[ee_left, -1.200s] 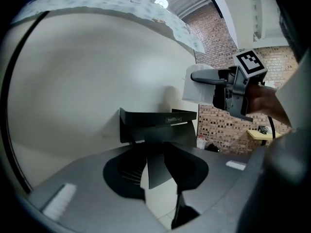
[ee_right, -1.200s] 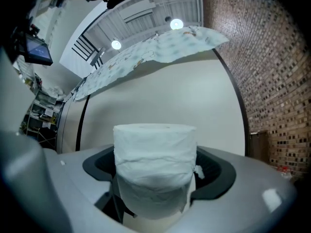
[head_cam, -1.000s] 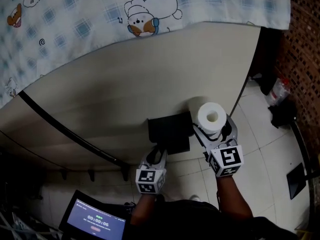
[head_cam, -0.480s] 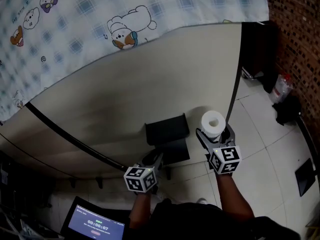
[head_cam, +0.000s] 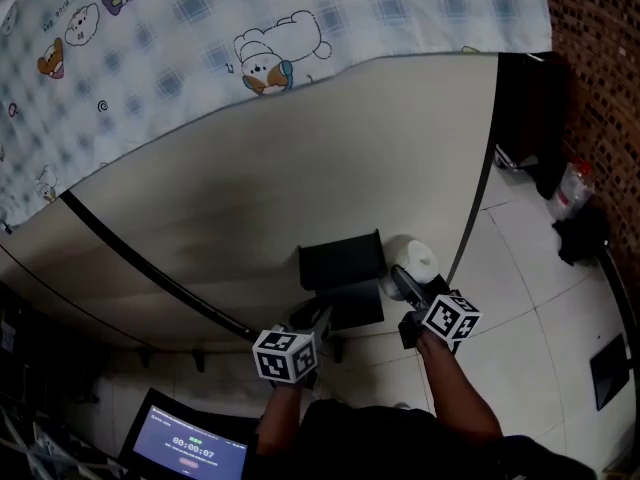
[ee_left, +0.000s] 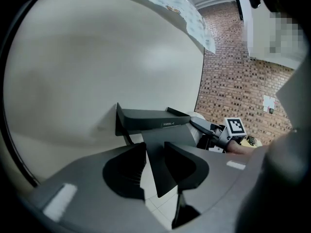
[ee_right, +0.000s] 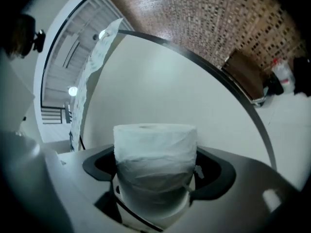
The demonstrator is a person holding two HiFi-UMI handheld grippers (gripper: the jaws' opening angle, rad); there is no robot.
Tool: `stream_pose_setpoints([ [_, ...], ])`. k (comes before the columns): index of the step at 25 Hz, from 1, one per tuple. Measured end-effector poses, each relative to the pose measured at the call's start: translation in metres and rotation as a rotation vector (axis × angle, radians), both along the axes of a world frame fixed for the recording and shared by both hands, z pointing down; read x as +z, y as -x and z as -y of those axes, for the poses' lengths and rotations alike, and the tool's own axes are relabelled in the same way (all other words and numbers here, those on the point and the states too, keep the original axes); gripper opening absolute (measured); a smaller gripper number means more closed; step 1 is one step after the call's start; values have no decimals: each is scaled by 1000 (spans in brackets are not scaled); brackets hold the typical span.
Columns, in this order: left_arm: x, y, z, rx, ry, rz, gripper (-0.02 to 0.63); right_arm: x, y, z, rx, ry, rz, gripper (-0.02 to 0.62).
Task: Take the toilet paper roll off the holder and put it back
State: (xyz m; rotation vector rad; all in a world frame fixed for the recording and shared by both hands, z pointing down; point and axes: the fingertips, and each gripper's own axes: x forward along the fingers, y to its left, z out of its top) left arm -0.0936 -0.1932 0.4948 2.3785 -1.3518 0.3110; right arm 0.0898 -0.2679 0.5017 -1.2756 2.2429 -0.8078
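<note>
A black toilet paper holder (head_cam: 340, 260) is fixed to the pale wall, with a flat shelf (ee_left: 150, 118) on top and a dark plate (ee_left: 163, 154) hanging below. My left gripper (head_cam: 318, 315) is shut on that lower plate, which sits between its jaws (ee_left: 154, 161). The white toilet paper roll (head_cam: 415, 256) is right beside the holder's right end. My right gripper (head_cam: 410, 273) is shut on it, with the jaws clasping both sides of the roll (ee_right: 155, 159). The holder's bar is hidden.
A patterned cloth (head_cam: 250, 28) hangs over the top of the wall. There is a brick wall (head_cam: 600, 68) at the right, with a plastic bottle (head_cam: 572, 186) and a dark bag (head_cam: 582, 236) on the tiled floor below it. A lit tablet screen (head_cam: 190, 446) is at the bottom left.
The right gripper has carried the roll down and left, close to the holder's right end, and tilted it away from the head camera. The left gripper keeps its grip on the plate.
</note>
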Motion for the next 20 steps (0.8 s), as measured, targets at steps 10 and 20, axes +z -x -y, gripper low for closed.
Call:
stream_pose_setpoints([
  [10, 1, 0, 1, -7, 1, -2, 138, 9, 18, 14, -102, 33, 312, 445],
  [20, 2, 2, 5, -16, 4, -15, 130, 17, 17, 18, -92, 24, 499, 445],
])
